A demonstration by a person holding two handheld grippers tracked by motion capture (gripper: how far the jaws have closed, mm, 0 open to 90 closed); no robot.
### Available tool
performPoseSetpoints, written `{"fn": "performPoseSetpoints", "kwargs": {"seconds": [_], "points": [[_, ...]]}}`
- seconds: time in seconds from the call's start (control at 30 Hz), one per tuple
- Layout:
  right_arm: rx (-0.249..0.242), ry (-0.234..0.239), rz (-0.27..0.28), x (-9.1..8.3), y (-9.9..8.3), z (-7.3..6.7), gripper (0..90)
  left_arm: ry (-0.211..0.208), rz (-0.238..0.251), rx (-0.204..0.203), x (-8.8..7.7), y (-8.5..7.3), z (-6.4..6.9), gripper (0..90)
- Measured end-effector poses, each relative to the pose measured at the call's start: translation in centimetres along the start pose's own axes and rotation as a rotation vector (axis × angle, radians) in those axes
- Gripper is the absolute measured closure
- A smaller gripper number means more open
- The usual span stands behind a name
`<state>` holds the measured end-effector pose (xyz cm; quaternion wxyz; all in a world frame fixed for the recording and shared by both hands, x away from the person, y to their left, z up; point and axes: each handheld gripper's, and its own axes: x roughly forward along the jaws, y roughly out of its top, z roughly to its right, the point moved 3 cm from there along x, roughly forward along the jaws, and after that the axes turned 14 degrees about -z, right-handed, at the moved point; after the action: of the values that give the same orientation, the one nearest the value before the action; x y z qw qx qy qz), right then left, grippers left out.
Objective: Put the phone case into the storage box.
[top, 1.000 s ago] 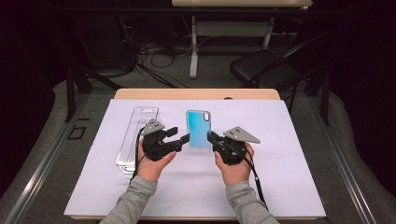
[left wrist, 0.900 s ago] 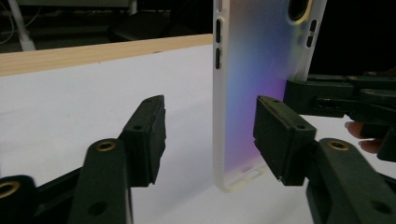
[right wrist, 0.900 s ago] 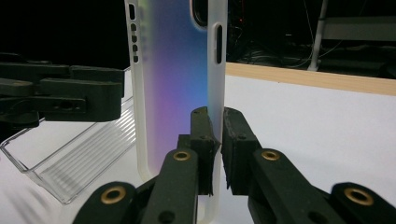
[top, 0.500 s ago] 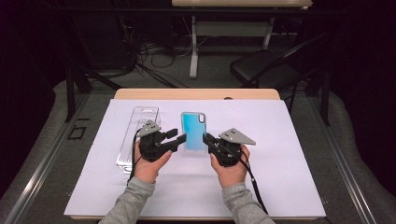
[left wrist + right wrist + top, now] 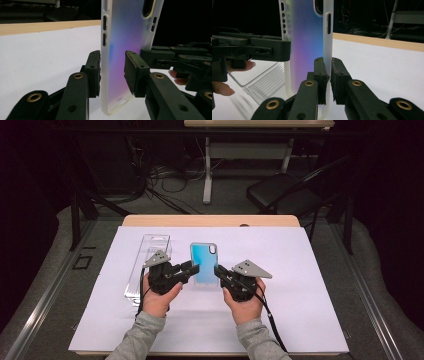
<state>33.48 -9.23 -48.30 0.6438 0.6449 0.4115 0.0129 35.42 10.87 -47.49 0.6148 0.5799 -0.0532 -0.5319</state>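
Observation:
A translucent phone case [image 5: 203, 262] with a blue-to-purple tint sits face up over the white sheet, between my two grippers. My right gripper [image 5: 219, 270] is shut on the case's right rim [image 5: 327, 37], both pads [image 5: 322, 72] pinching it. My left gripper [image 5: 192, 268] straddles the opposite rim [image 5: 105, 50]. Its jaws have just been closing with the case between them, and a gap still shows at one pad [image 5: 133, 72]. From the left gripper view [image 5: 112, 72], the right gripper [image 5: 180, 56] is beyond the case [image 5: 127, 27].
A clear plastic tray [image 5: 147, 265] lies on the white sheet [image 5: 310, 300] just left of my left hand, also visible as the ribbed tray [image 5: 262, 82] in the right gripper view. The table's wooden far edge [image 5: 210, 220] is behind; a dark chair [image 5: 285, 195] and cables lie beyond.
The case has shifted slightly left and toward the person with the right gripper. The left gripper's jaws have narrowed around the case's left rim.

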Motion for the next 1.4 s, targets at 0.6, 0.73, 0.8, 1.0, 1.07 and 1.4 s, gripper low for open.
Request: {"fn": "performPoseSetpoints", "kwargs": {"seconds": [0.6,0.73,0.8,1.0,1.07,1.4], "points": [[-0.006,0.008,-0.015,0.4,-0.5,-0.2,84.0,0.02,0.018,-0.029,-0.5,-0.1,-0.5,70.2],[-0.011,0.008,-0.026,0.5,-0.8,-0.2,84.0,0.026,0.02,-0.031,-0.7,0.0,-0.6,69.8],[-0.012,0.01,-0.029,0.6,-1.0,-0.3,84.0,0.029,0.02,-0.032,-0.8,0.0,-0.7,69.8],[-0.016,0.017,-0.038,0.9,-1.4,-0.6,84.0,0.04,0.03,-0.037,-1.1,0.0,-0.9,69.9],[-0.023,0.017,-0.042,1.0,-1.6,-0.7,84.0,0.041,0.036,-0.038,-1.2,0.1,-1.0,70.0],[-0.035,0.025,-0.059,1.4,-2.1,-1.1,84.0,0.047,0.043,-0.045,-1.6,0.1,-1.2,73.2]]}}
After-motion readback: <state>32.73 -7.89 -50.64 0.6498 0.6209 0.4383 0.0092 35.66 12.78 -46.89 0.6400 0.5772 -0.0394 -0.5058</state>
